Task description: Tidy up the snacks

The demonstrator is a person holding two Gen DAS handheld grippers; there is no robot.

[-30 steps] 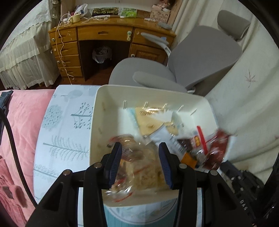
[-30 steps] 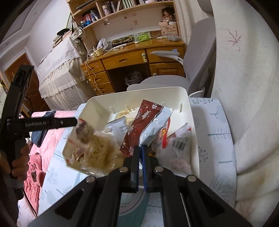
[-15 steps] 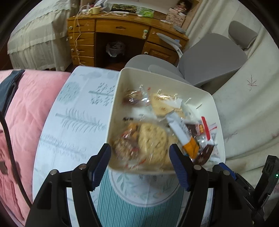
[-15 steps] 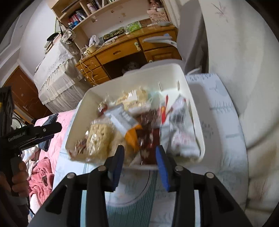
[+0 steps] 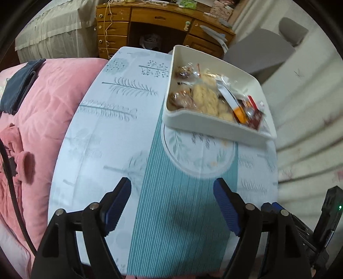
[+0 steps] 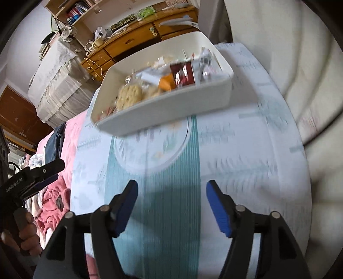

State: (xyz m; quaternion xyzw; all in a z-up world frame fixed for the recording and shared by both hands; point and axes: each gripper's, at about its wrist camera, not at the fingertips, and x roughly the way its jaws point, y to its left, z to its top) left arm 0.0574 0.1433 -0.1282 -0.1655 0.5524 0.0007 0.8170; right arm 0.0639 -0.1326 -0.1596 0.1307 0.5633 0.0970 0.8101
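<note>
1. A white rectangular bin [image 5: 214,126] sits flat on the table [image 5: 111,133], at its far side.
2. Wrapped snacks [image 5: 205,98] fill it: pale cookies, an orange packet, dark red packets.

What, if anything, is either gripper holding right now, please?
Nothing. Both the left gripper and the right gripper are opening over bare tablecloth; the snacks lie in the white bin.

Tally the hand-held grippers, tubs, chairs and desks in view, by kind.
Hand-held grippers: 2, the left hand-held gripper and the right hand-held gripper, jaws opening with nothing between them
White tub of snacks: 1
Grey chair: 1
Wooden desk: 1
Total: 5
</note>
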